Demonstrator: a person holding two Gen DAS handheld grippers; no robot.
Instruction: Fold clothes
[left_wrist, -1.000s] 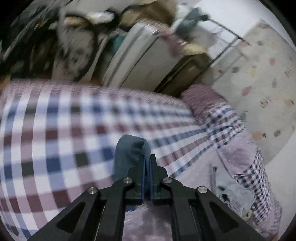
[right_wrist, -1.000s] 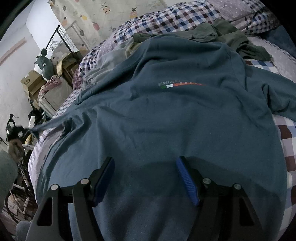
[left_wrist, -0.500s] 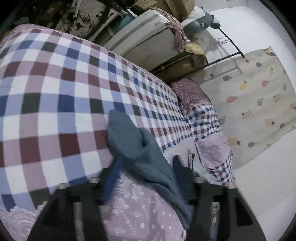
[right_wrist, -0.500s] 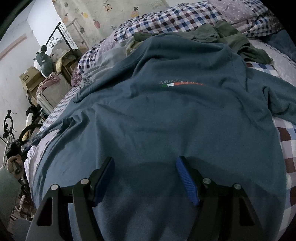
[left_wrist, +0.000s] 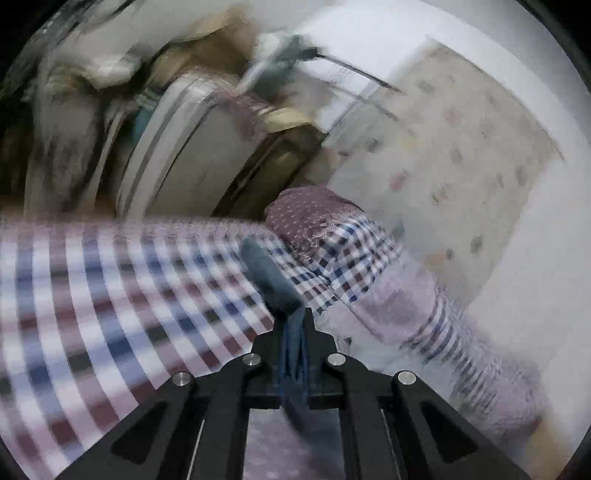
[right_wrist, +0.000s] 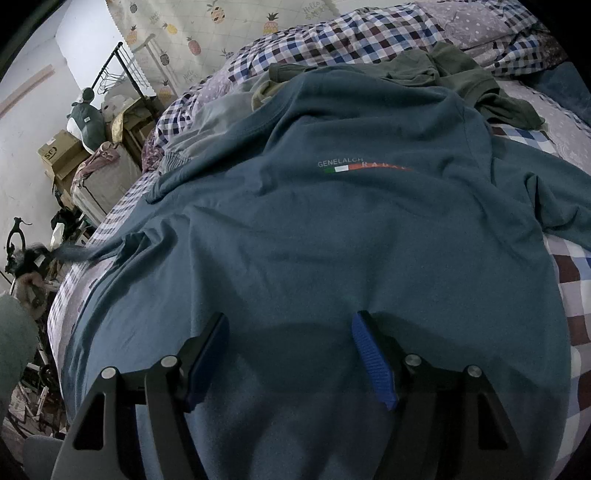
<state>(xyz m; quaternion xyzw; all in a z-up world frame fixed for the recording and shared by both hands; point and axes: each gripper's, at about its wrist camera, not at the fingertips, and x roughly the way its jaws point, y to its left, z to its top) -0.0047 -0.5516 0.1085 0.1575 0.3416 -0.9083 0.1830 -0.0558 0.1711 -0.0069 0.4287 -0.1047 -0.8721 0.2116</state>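
A teal long-sleeved shirt (right_wrist: 332, 229) with a small flag logo lies spread over the checked bed. Its left sleeve (right_wrist: 96, 251) stretches out toward the bed's left edge. In the left wrist view the sleeve end (left_wrist: 266, 277) sticks up from between the jaws of my left gripper (left_wrist: 293, 321), which are closing on the cloth and pinch it above the bedspread. My right gripper (right_wrist: 290, 343) stands open just over the shirt's lower hem area, nothing between its blue pads (right_wrist: 373, 365).
An olive garment (right_wrist: 461, 74) and a grey one (right_wrist: 218, 122) lie crumpled beyond the shirt's collar. The checked bedspread (left_wrist: 110, 295) ends at the left beside a pale suitcase (left_wrist: 192, 147), cardboard boxes (right_wrist: 59, 151) and a clothes rack (right_wrist: 118, 70). A person's sleeve (right_wrist: 14, 332) shows at the left.
My left gripper opened, dropped onto the sleeve end, then shut on it again and lifted; that view is blurred from motion. My right gripper and the shirt body stayed still.
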